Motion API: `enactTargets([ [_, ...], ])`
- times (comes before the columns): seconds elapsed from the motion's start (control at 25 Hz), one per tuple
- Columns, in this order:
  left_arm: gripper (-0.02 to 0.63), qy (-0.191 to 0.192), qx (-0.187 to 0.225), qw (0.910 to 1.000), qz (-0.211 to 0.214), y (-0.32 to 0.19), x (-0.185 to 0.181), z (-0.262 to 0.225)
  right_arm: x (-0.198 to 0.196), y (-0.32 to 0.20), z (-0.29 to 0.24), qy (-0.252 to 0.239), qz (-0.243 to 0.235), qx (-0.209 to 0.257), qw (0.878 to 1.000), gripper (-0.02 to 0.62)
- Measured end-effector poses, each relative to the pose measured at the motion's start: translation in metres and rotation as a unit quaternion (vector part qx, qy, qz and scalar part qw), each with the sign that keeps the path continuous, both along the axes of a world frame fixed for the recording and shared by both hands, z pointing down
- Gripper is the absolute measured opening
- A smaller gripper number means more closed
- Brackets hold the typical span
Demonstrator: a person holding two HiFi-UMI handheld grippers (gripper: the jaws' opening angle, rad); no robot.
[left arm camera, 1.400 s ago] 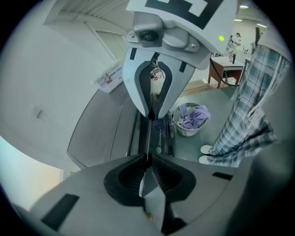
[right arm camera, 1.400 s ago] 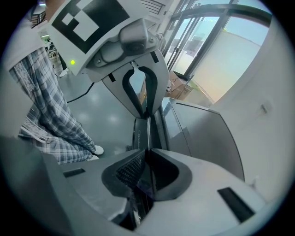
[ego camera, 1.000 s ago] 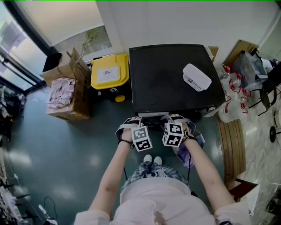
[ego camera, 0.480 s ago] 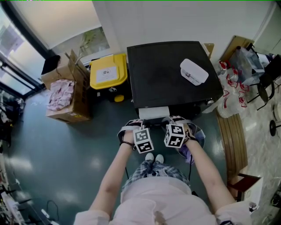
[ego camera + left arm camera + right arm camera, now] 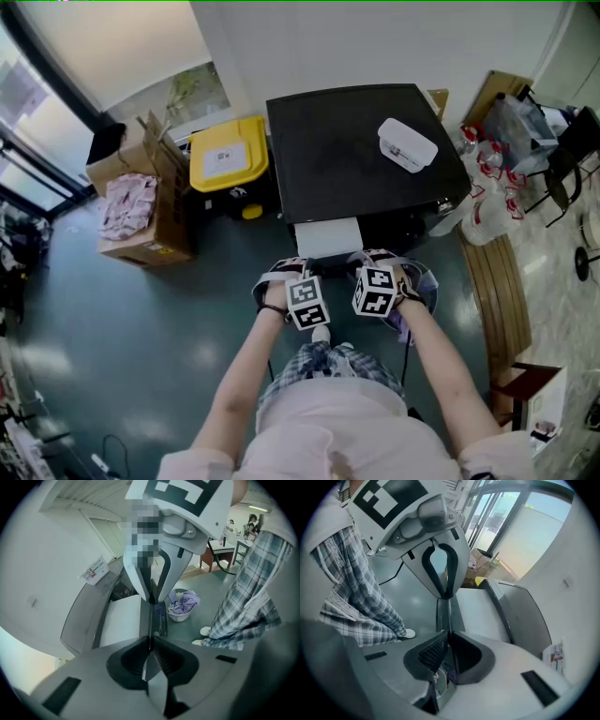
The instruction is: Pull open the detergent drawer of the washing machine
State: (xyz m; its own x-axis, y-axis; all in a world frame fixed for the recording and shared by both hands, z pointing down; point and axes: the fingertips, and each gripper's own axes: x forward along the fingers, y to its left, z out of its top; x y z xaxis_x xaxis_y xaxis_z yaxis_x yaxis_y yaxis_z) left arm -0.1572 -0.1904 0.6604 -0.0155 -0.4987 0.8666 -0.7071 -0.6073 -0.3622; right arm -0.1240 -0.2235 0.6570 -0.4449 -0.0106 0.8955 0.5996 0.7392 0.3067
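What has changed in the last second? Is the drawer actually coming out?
Yes. The detergent drawer has slid further out of the washing machine toward the person, showing more of its white top. The left gripper and right gripper drew back with it, both still shut on its front. The white box on the machine and the yellow bin stayed put.

The head camera is looking steeply down from above the person, taking in the whole black-topped washing machine [image 5: 361,150] and the dark teal floor [image 5: 141,319] from well back. The left gripper [image 5: 151,654] camera is sitting close behind its jaws, looking along them across the white plastic detergent drawer [image 5: 123,620]. The right gripper [image 5: 448,656] camera is doing likewise from the opposite side. These two are facing each other, each catching the other gripper, and all three views are sharing the drawer.
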Motion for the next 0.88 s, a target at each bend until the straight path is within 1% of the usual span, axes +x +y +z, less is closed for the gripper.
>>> enactTargets([
  [0.24,0.061,-0.001,-0.003,1.0000,-0.007,0.009,0.012,-0.001,0.011,0.008,-0.002,-0.001,-0.012,-0.004,1.000,0.055],
  [0.64,0.061,0.000,-0.011,0.9996,-0.025,0.035,0.043,0.001,0.045,0.037,0.001,0.010,-0.024,-0.030,0.999,0.054],
  [0.88,0.061,0.000,-0.015,0.9995,-0.029,0.051,0.061,0.004,0.063,0.054,0.004,0.012,-0.029,-0.036,0.999,0.052],
])
